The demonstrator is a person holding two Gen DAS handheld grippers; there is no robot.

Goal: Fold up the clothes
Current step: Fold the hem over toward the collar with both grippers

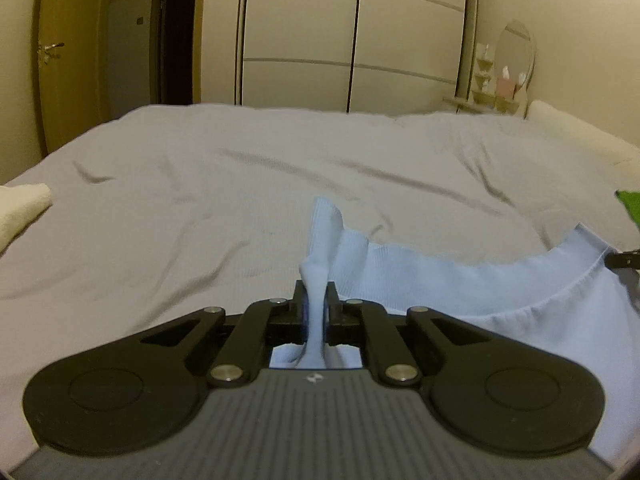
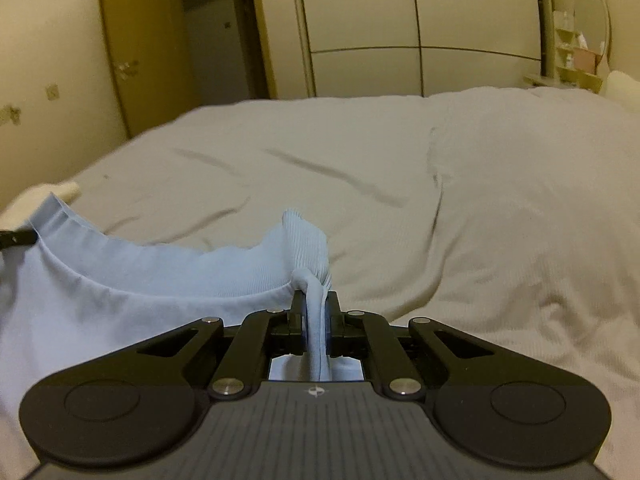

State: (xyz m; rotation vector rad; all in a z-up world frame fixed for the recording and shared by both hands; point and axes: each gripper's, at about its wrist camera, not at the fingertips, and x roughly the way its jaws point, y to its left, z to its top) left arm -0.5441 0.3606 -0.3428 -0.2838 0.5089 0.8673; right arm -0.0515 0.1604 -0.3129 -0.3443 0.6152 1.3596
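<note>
A light blue shirt [image 1: 500, 296] with a ribbed collar hangs stretched between both grippers above the bed. My left gripper [image 1: 315, 294] is shut on one bunched end of the collar edge, and cloth pokes up past its fingers. In the right wrist view the same blue shirt [image 2: 120, 280] spreads to the left, and my right gripper [image 2: 316, 302] is shut on the other bunched end. The other gripper's black tip [image 1: 624, 259] shows at the right edge of the left wrist view, and a black tip [image 2: 16, 237] shows at the left edge of the right wrist view.
A wide bed with a wrinkled white cover [image 1: 240, 184] fills the space ahead. A cream towel [image 1: 20, 208] lies at its left edge and something green [image 1: 630, 204] at its right. A pillow [image 1: 576, 132], a wardrobe [image 1: 352, 36], a door [image 1: 68, 56] and a mirror shelf [image 1: 508, 68] stand behind.
</note>
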